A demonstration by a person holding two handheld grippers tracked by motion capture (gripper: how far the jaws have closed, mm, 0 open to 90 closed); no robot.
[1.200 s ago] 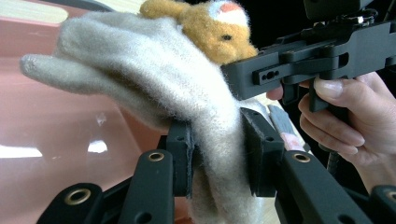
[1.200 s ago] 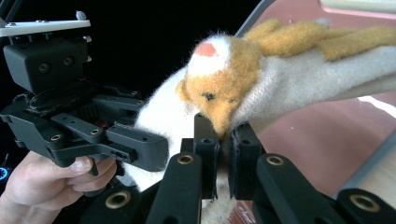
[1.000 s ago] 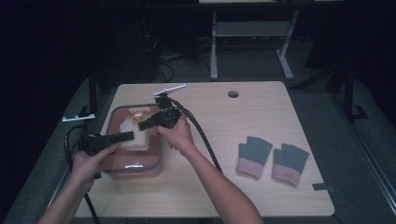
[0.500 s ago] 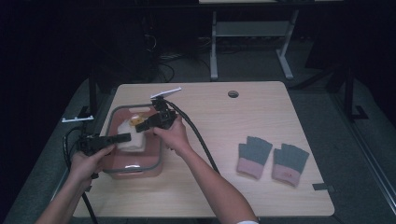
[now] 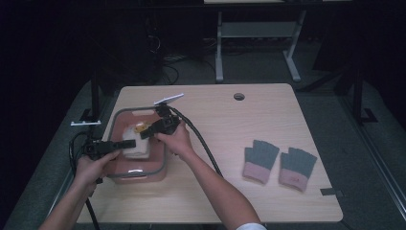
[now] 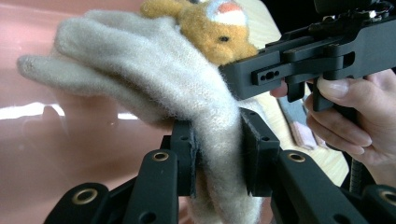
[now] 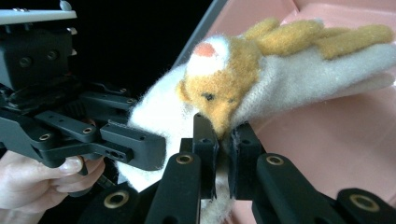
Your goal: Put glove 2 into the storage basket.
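Dark room, light wooden table (image 5: 230,129) with black floor around it. Nearest us, both forearms come in low and meet over the pink plastic bin with the grey rim (image 5: 162,165) at the table's left front. The left hand-held gripper (image 6: 217,156) is clamped on the cuff of the cream woolly glove with the orange animal face (image 6: 154,79); the right hand-held gripper (image 7: 223,140) pinches the same glove just under the orange snout. We judge the two grips keep the glove spread and level so it goes flat into the bin; it hangs inside the rim, above the pink floor, contact below unclear. Bin walls sit close on both sides, so little sideways room. Farther right, the pair of grey knit gloves with pink cuffs (image 5: 280,163) lies well apart, with open tabletop between. Beyond, a round cable hole (image 5: 239,96) near the far edge.
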